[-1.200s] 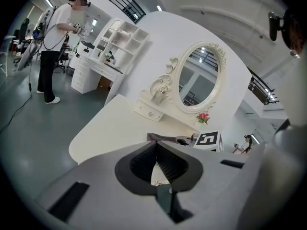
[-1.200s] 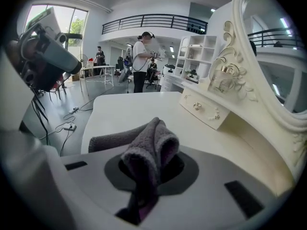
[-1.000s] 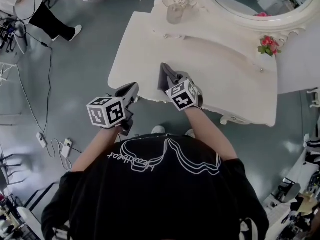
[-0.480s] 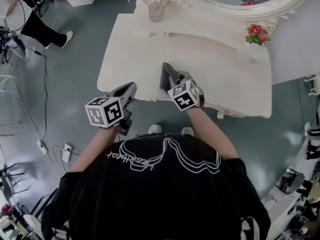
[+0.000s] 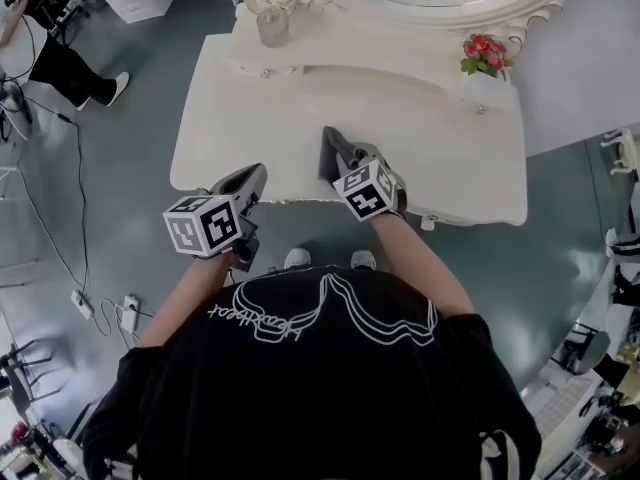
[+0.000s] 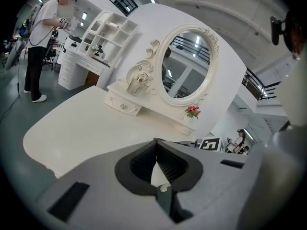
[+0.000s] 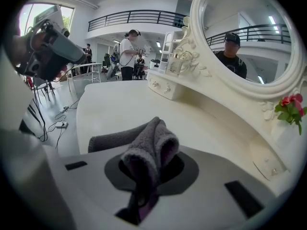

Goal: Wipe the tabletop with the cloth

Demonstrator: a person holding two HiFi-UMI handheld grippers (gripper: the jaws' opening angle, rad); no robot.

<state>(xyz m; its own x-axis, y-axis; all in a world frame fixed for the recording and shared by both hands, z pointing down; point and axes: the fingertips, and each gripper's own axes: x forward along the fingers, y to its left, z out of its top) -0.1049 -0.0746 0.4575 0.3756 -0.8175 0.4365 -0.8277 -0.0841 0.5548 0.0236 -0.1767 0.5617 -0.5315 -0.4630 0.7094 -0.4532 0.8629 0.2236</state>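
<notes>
A cream-white dressing table (image 5: 430,133) with a scalloped, smooth matte top stands on a glossy grey floor (image 5: 120,158), backed by an oval mirror (image 5: 452,16) in a carved, scrolled frame. A person in a black T-shirt (image 5: 320,388) stands at its front edge with a grey plastic gripper in each hand. The right gripper (image 5: 343,162) reaches over the tabletop near the front edge, its jaws clamped on a dark grey terry cloth (image 7: 146,150). The cloth bunches in a soft looped fold between the ribbed pads, and one flap trails flat on the tabletop. The left gripper (image 6: 154,143) hovers at the table's front left edge, its jaw tips together with nothing between them. Red flowers (image 5: 481,52) sit at the mirror's right foot, and what looks like a clear glass jar (image 5: 272,26) at its left.
</notes>
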